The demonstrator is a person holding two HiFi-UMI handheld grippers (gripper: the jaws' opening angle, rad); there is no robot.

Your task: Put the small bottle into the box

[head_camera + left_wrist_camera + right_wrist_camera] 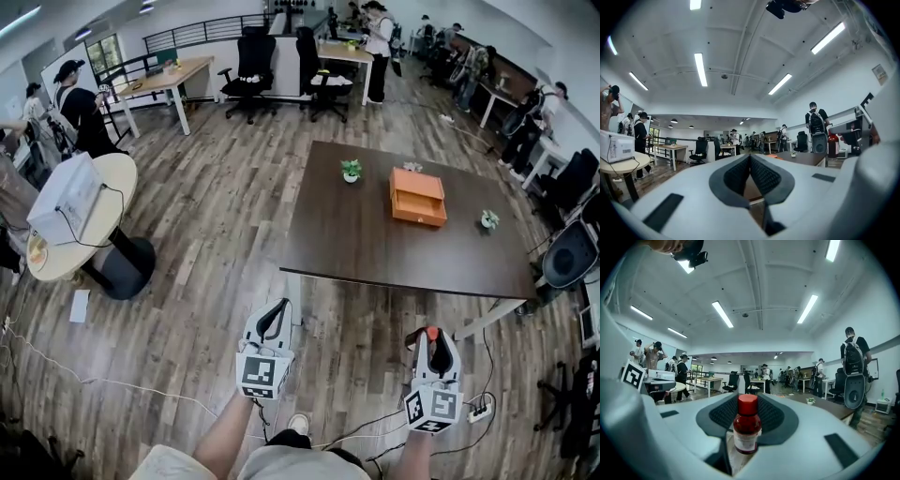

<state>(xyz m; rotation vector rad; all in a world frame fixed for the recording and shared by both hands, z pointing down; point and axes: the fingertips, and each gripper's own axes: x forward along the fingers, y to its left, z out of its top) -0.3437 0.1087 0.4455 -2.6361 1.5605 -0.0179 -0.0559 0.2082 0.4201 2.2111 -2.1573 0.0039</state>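
One dark brown tabletop [375,246] stands ahead on the wood floor. On its far right part sits one orange box [417,196] with a drawer front. Two grippers are held level on the near side, short of the tabletop's edge. The left gripper [281,306] is clenched, its pads meeting with nothing between them. The right gripper [430,331] is grasping the one small bottle [747,426], which stands upright between its pads and well apart from the box. The bottle has a red cap, a dark red body and a pale label around its lower half. Two small potted plants sit on the tabletop, one [351,170] left of the box and one [488,219] right of it.
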